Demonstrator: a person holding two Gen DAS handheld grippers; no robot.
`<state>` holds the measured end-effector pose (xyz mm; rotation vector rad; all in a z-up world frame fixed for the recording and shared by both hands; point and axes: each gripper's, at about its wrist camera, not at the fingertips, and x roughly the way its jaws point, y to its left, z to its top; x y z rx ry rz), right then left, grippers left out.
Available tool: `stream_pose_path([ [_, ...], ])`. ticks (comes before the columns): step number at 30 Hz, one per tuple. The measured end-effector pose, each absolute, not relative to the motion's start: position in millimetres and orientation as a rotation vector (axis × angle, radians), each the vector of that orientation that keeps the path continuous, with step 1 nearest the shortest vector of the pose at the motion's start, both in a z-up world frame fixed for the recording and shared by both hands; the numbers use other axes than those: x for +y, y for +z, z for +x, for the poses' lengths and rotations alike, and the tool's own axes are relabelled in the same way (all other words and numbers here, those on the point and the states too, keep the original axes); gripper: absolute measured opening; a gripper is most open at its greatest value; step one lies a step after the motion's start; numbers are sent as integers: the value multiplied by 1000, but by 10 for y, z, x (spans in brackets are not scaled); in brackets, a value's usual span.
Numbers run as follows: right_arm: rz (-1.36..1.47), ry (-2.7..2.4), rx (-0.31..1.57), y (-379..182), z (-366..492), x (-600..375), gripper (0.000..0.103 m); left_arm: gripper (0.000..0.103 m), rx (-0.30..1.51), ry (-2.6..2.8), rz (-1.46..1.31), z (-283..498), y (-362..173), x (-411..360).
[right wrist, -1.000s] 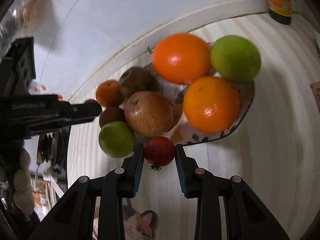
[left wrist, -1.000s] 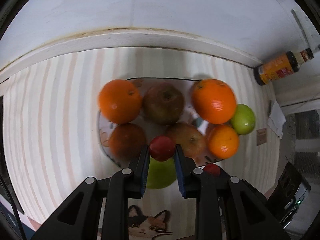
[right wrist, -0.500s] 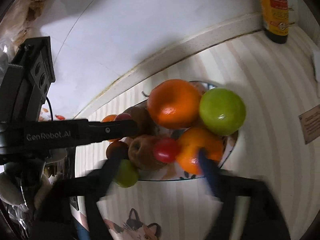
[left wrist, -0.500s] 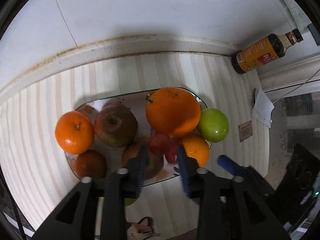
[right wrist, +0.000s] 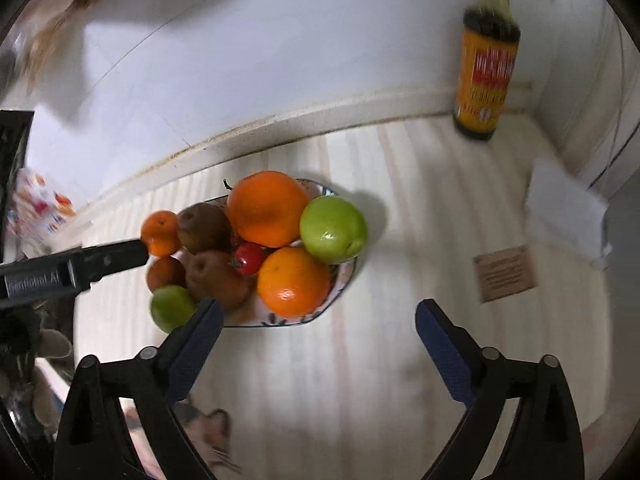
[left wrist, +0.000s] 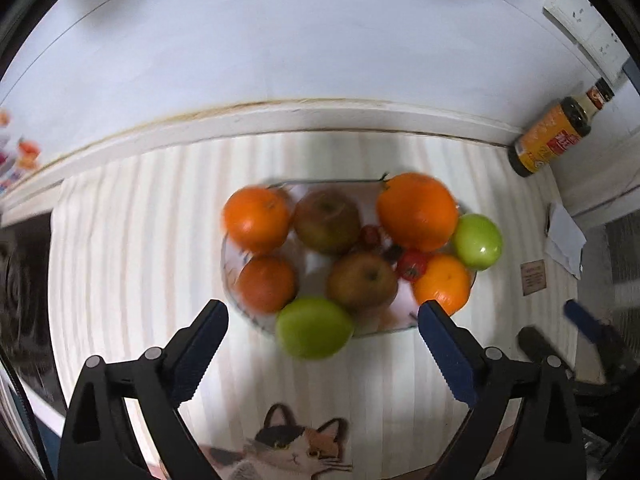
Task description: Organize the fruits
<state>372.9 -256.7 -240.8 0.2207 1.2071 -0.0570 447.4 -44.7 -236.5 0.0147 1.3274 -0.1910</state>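
A patterned plate (left wrist: 404, 322) (right wrist: 276, 320) on the striped cloth holds several oranges, brown apples, two green apples and small red tomatoes. One tomato (left wrist: 412, 266) (right wrist: 250, 258) lies among the fruit beside a small orange (left wrist: 442, 284); another (left wrist: 370, 235) sits deeper in the pile. A green apple (left wrist: 314, 328) rests at the plate's near edge. My left gripper (left wrist: 322, 350) is open and empty, above and short of the plate. My right gripper (right wrist: 318, 346) is open and empty, to the plate's right. The left gripper's finger (right wrist: 100, 260) shows in the right wrist view.
A sauce bottle (left wrist: 550, 138) (right wrist: 486, 80) stands at the back right by the white wall. A white paper (right wrist: 564, 208) and a brown card (right wrist: 506, 274) lie at the right. A cat picture (left wrist: 288, 446) is on the cloth near me.
Both grippers have let go of their red tomatoes, which now lie on the plate. Both have opened wide and pulled back and up from the plate.
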Motion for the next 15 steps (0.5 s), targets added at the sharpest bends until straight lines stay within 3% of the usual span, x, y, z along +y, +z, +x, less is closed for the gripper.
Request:
stream_pose_path([
  [15,103,27,1097,-1509,3108,-2422,100,97,1092,3,-28,3283,-1510,-219],
])
